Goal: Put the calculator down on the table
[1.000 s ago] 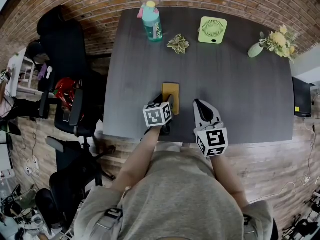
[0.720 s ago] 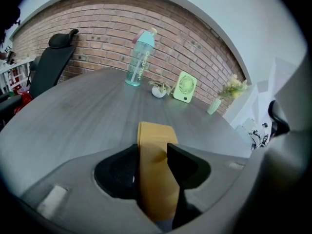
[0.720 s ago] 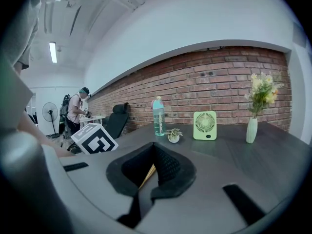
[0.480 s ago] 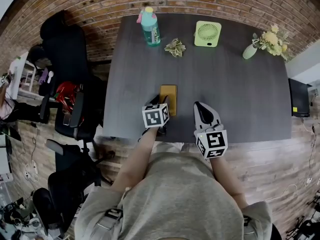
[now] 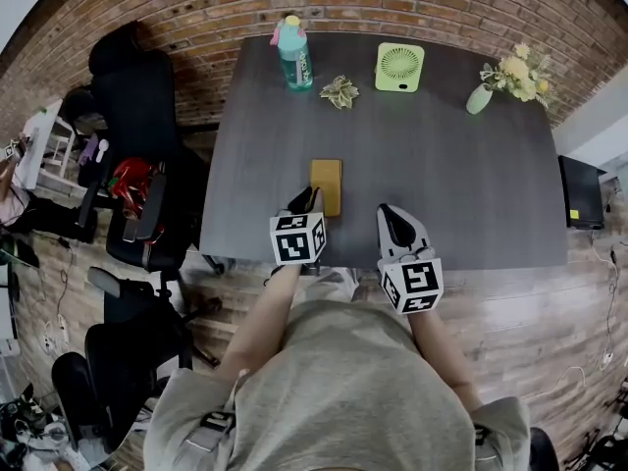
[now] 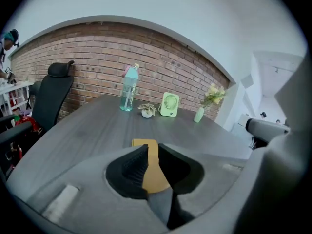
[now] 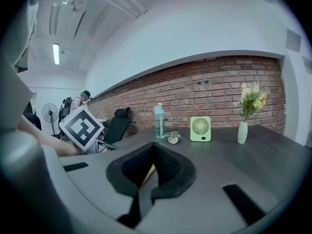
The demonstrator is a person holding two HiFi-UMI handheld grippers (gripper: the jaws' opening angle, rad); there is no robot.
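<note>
The yellow calculator (image 5: 326, 186) lies flat on the dark grey table (image 5: 442, 165), near its front edge. My left gripper (image 5: 308, 196) hovers just behind the calculator's near left corner, raised off the table. Its jaws have just been closing and now stand a narrow gap apart with nothing between them. In the left gripper view the calculator (image 6: 144, 143) shows through that gap, beyond the left gripper (image 6: 152, 149). My right gripper (image 5: 386, 211) hangs to the right of the calculator with its jaws together, empty. A yellow sliver of the calculator (image 7: 149, 172) shows past the right gripper (image 7: 155, 147).
At the table's far side stand a teal bottle (image 5: 295, 53), a small potted plant (image 5: 340, 92), a green desk fan (image 5: 399, 67) and a vase of flowers (image 5: 500, 78). Black office chairs (image 5: 137, 96) stand left of the table. A brick wall runs behind.
My left gripper has drawn back from the calculator toward the table's front edge and risen, and its jaws have narrowed. The calculator stays flat on the table. The right gripper shifted slightly.
</note>
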